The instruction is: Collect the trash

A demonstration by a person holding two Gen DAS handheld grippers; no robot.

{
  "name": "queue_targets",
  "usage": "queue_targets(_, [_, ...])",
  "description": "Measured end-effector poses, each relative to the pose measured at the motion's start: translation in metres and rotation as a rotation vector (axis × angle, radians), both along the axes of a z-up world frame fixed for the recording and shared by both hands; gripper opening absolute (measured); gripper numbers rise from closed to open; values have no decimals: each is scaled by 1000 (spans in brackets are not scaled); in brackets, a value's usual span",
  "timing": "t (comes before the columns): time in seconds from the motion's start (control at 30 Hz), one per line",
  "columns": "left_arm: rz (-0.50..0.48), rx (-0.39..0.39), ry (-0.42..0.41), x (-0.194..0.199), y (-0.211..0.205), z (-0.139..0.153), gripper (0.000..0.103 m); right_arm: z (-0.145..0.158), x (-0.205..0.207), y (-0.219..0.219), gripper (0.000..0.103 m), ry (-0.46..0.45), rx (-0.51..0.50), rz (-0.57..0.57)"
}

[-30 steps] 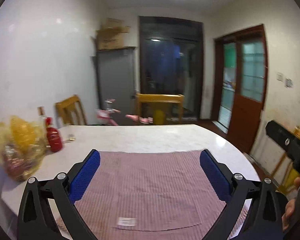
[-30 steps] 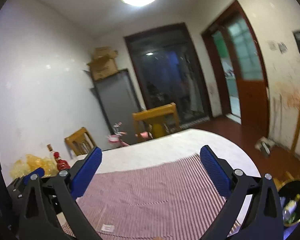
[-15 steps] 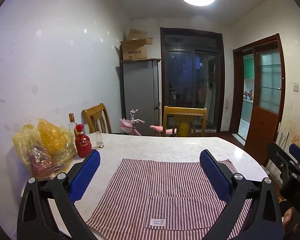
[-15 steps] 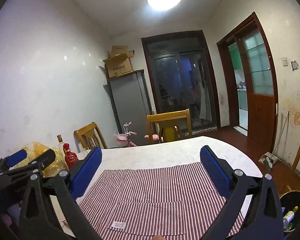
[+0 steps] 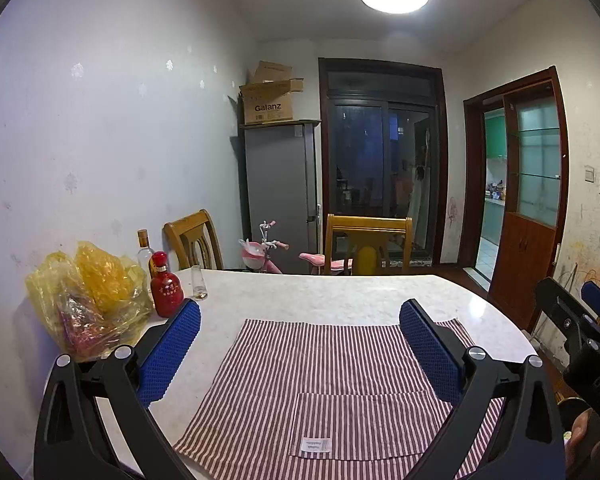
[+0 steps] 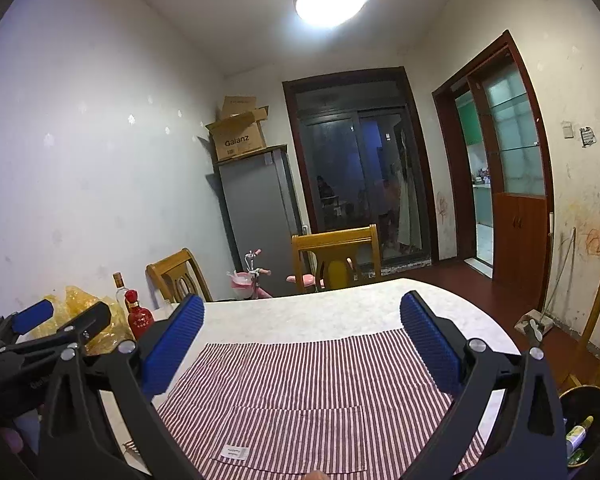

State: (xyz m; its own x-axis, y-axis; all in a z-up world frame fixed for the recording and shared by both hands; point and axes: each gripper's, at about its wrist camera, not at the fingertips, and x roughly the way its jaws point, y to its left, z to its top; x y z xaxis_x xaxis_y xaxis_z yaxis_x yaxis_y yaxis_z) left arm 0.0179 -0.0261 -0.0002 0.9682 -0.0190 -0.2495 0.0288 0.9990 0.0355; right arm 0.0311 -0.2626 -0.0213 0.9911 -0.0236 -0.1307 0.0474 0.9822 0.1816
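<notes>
Both wrist cameras look forward along their fingers, low and close over the tabletop [image 5: 340, 296]; both share the striped cloth [image 6: 300, 392] and far doorway.

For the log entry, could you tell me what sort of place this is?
Most likely a home dining room: a marble-topped table with wooden chairs, a grey fridge in the corner, and a child's pink tricycle behind.

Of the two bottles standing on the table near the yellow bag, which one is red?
The red bottle is the short, round-bodied one with a red cap, beside the yellow bag. The other bottle, behind it, is tall, clear glass with a brownish cap.
</notes>
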Motion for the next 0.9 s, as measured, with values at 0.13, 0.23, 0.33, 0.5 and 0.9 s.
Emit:
queue_targets(0.13, [-1,-1,2,0,0,0,97,0,0,0,98,2,1,1])
queue_targets(0.23, [0,0,2,-1,-1,1,97,0,-1,1,98,1,1,3])
queue_targets(0.33, [-4,-3,3,-1,-2,1,97,0,0,2,98,0,3,3])
queue_targets(0.5, [-6,-5,4,-2,-2,0,97,1,0,3,98,0,2,2])
queue_targets(0.9, [14,3,3,3,1,0,97,0,1,3,98,0,2,3])
